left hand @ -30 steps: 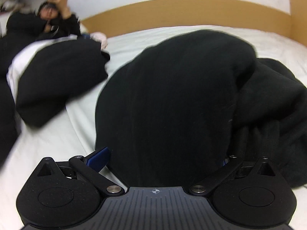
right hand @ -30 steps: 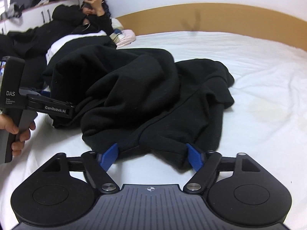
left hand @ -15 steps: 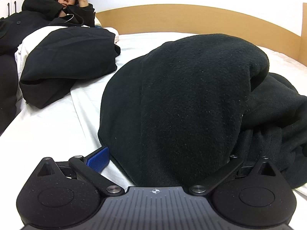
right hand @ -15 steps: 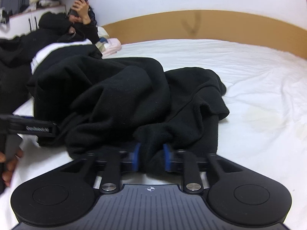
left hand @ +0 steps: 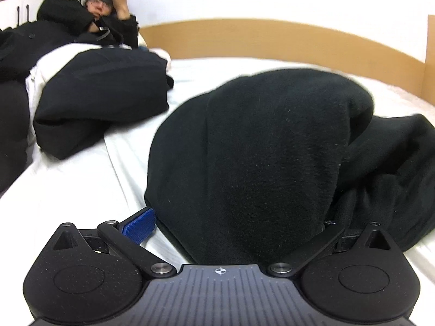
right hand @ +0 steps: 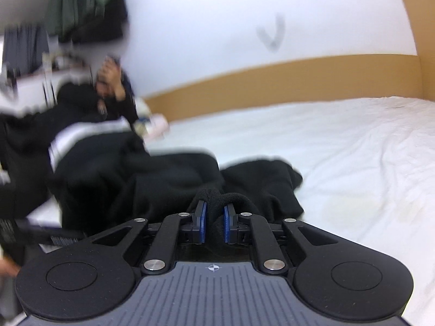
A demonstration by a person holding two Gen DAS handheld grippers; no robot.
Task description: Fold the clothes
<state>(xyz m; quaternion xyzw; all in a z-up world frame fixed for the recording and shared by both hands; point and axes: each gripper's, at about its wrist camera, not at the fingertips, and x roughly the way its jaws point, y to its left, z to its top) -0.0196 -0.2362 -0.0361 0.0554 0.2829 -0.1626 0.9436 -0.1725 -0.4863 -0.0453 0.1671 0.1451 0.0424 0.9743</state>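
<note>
A black fleece garment [left hand: 272,149] lies bunched on the white bed sheet [left hand: 81,190]. My left gripper [left hand: 233,222] has its jaws wide apart at the heap's near edge. Its left blue pad [left hand: 138,224] lies bare on the sheet, just clear of the cloth, while the right finger is hidden under the fleece. In the blurred right wrist view the garment [right hand: 163,179] spreads to the left. My right gripper [right hand: 214,212] is closing, its blue pads [right hand: 201,221] pinching a raised fold of the fleece.
A person in black [left hand: 81,21] lies at the bed's far left holding a phone. A black coat [left hand: 103,95] over white bedding sits beside them. A wooden headboard [left hand: 272,35] runs along the back. Bare white sheet [right hand: 353,149] spreads to the right.
My right gripper's jaws came together on a fold of the fleece, then it rose and tilted up with the fold. My left gripper stayed wide at the heap's edge.
</note>
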